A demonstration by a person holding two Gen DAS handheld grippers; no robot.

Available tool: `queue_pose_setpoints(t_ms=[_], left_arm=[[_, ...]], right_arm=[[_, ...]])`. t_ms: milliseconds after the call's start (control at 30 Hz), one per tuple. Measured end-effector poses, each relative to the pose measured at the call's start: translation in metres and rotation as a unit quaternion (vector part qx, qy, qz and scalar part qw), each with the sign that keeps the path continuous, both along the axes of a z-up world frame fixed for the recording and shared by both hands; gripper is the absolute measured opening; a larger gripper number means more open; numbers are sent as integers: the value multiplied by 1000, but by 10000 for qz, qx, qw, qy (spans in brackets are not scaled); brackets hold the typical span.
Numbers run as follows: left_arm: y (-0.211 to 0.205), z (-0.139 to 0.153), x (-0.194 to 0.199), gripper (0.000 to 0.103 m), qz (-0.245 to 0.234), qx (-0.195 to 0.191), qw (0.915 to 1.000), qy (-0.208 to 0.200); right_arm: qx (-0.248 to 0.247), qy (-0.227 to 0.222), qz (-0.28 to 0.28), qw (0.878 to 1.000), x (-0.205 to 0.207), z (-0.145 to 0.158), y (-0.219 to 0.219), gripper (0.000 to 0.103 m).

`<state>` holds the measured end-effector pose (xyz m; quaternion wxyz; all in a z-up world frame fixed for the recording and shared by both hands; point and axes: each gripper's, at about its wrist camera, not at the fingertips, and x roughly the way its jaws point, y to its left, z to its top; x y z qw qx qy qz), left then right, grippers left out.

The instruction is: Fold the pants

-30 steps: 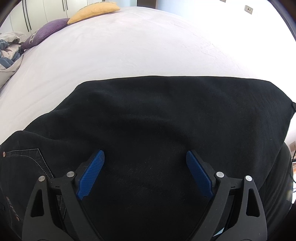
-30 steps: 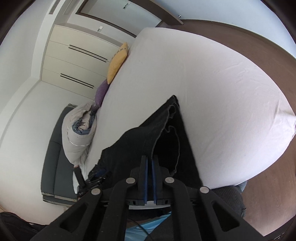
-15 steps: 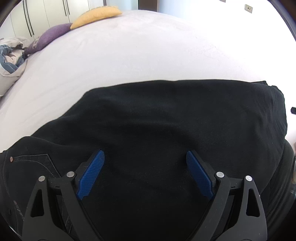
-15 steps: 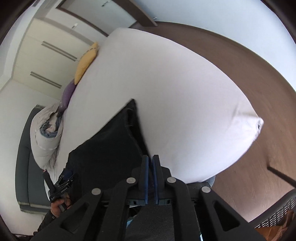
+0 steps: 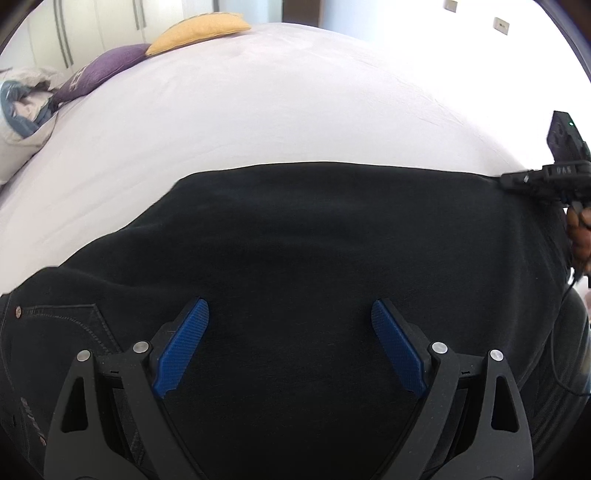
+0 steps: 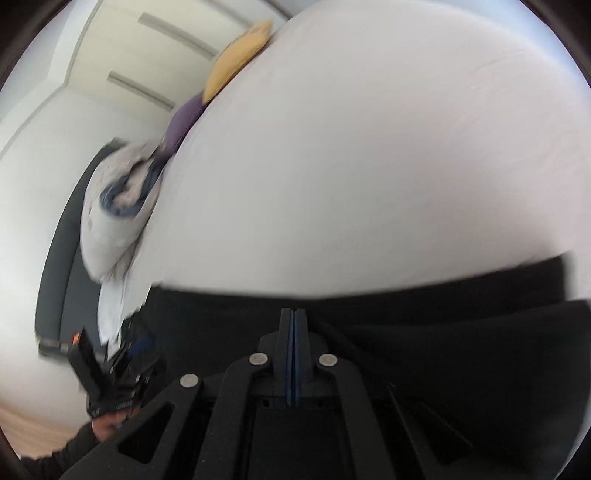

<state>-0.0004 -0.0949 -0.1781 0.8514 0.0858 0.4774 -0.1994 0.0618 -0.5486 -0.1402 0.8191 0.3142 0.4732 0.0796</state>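
The pants [image 5: 314, 266] lie folded flat on the near part of the bed [image 5: 277, 110], a broad black slab. Their far edge runs nearly straight across the white sheet. The left end, with a stitched pocket and a rivet, slopes toward the near left corner of the left wrist view. The right end stops near the bed's right side.

Beyond the far edge the sheet is bare and wide, all the way to a yellow pillow [image 5: 199, 27] and a purple pillow [image 5: 99, 68] at the head. A bundle of bedding [image 5: 22, 107] sits at the left edge of the bed.

The left gripper [image 5: 290, 325] points steeply down over the middle of the pants, its blue pads spread wide with only cloth beneath them, nothing pinched.

The right gripper [image 6: 294, 317] sits low over the near edge of the pants, aimed across the bed. Its pads are pressed together; whether any cloth is caught between them cannot be told, as the picture is blurred. In the left wrist view it shows at the far right edge, at the pants' far right corner.
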Motion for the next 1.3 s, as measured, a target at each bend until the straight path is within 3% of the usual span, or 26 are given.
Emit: queue_pose_setpoints(t_ms=[67, 100, 200, 233, 300, 367, 400, 433, 500, 600, 667, 733, 800, 900, 967, 1000, 1033, 1100, 1200, 1267, 1300], left_arm=[[8, 0, 2, 91, 130, -74, 9999, 27], [8, 3, 1, 91, 155, -97, 9998, -2], [11, 12, -7, 91, 165, -265, 9994, -163], [8, 12, -10, 91, 132, -303, 9993, -167], [3, 8, -13, 91, 60, -251, 9996, -147], [0, 2, -16, 91, -7, -192, 9998, -74], [2, -2, -16, 91, -21, -144, 9999, -16], [5, -4, -17, 91, 11, -106, 9999, -31], [15, -3, -20, 91, 138, -63, 9999, -42], [32, -1, -20, 91, 406, -21, 9992, 22], [35, -2, -20, 91, 488, 83, 9988, 43], [35, -3, -21, 91, 537, 98, 9985, 93], [34, -2, -21, 91, 583, 137, 9981, 119], [24, -3, -19, 91, 627, 120, 9978, 161], [23, -2, -17, 91, 631, 96, 9978, 178], [24, -3, -13, 91, 636, 93, 9977, 191], [26, -3, -12, 91, 632, 97, 9978, 199], [30, -6, -2, 91, 615, 102, 9978, 209], [33, -10, -3, 91, 600, 66, 9979, 216], [35, -11, -2, 91, 591, 69, 9980, 191], [35, -12, -2, 91, 591, 70, 9981, 182]], right_arm=[[-304, 93, -555, 9980, -12, 12, -24, 0], [-285, 84, -571, 9979, -19, 21, -26, 7], [468, -421, 193, 9978, -46, 47, 9, 14], [627, -445, 522, 9957, -55, 48, 29, 31], [580, -302, 905, 9937, -70, 38, 61, 49], [523, 204, 859, 9947, -79, 8, 68, 50], [617, 444, 619, 9952, -81, -5, 60, 28], [823, 512, 315, 9948, -89, -15, 43, 0], [789, 480, -369, 9950, -110, -13, 5, 0], [-174, 364, -1387, 9895, -141, 20, -36, 0], [-118, 171, -1568, 9874, -148, 38, -32, 13], [322, -208, -1066, 9936, -139, 51, 2, 28], [648, -274, -230, 9973, -118, 54, 57, 47], [939, -100, 744, 9928, -95, 35, 134, 50], [912, 206, 921, 9913, -87, 11, 157, 50], [925, 347, 820, 9917, -87, -2, 156, 48], [1048, 392, 690, 9913, -88, -10, 150, 28], [1187, 438, 201, 9918, -99, -18, 119, 9], [908, 165, -908, 9916, -133, -12, 81, 9], [662, 162, -1854, 9803, -169, -1, 40, 10], [463, 137, -2231, 9736, -186, 8, 25, 20]])
